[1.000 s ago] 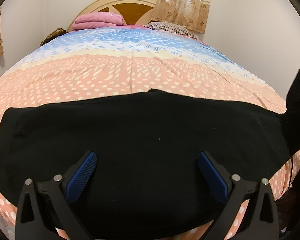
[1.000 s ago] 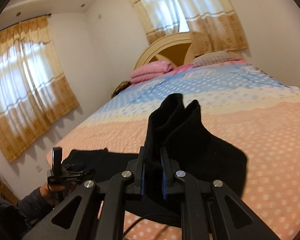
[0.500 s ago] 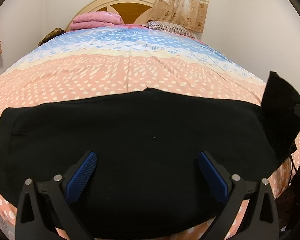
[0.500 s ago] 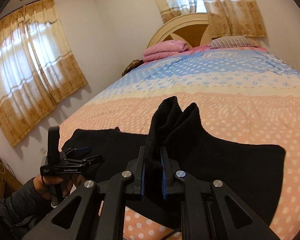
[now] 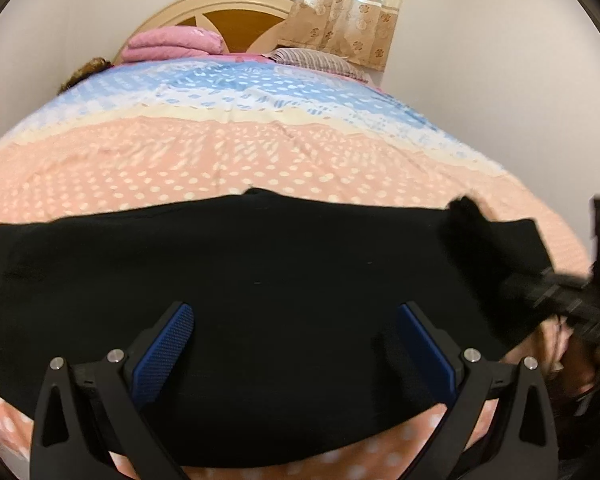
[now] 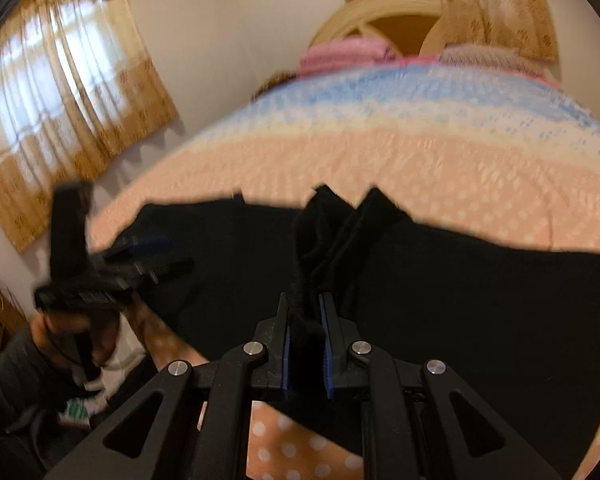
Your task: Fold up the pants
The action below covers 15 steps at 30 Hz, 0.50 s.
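Note:
Black pants [image 5: 260, 264] lie spread across the near part of the bed. My left gripper [image 5: 294, 308] hovers low over them, its blue pads wide apart and nothing between them. My right gripper [image 6: 306, 300] is shut on a bunched end of the pants [image 6: 332, 224], which sticks up in two peaks above the flat cloth [image 6: 460, 300]. In the left wrist view that raised end [image 5: 468, 216] shows at the right, with the right gripper [image 5: 556, 292] blurred behind it. The right wrist view shows the left gripper [image 6: 140, 256] at the left, held by a hand [image 6: 72, 332].
The bed cover [image 5: 260, 152] is pink with white dots, turning blue farther back. A folded pink blanket [image 5: 176, 42] and a striped pillow [image 5: 316, 60] lie by the wooden headboard [image 5: 228, 12]. Curtains [image 6: 60, 100] hang on the left wall.
My right gripper has come down and moved left with the pants end, which now sits low over the spread cloth. The left gripper has stayed in place, still open.

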Tool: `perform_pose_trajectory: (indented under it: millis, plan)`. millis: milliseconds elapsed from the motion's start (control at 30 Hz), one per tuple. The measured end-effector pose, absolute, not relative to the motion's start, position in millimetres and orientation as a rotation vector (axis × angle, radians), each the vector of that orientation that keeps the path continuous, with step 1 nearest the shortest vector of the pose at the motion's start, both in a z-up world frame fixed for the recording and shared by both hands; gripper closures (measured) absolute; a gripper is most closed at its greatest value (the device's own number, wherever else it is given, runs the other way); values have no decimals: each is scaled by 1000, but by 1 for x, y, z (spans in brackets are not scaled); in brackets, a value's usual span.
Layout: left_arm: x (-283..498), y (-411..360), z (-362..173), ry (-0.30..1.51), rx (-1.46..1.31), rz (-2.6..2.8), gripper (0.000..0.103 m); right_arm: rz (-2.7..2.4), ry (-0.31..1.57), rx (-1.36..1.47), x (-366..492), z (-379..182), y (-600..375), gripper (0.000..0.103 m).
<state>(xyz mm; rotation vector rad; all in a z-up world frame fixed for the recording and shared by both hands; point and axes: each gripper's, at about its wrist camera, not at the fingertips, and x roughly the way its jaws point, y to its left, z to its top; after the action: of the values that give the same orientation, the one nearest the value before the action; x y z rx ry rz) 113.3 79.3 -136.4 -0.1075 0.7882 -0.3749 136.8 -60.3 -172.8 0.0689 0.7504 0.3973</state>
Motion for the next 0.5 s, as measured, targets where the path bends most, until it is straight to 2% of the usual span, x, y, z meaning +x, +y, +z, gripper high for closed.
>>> perform_pose_trajectory:
  millis: [67,100,133,400,500]
  plan:
    - [112,74,-134,790,-120,-401,0,409,746,27,128,-170,-60,74]
    - [111,70,-133,789,-115,-412,0,417,743,17,122,-166,-62,52]
    - [109,65,-130,787,-104,-423,0,424,736,20,115,-162,-67,43]
    - [114,10,-120,814,-72,-572,1,386,670,237,45,-132,-160,43]
    - [120,-18,-120,836,-53,-640,11,251,648,257,35,-138,-182,43]
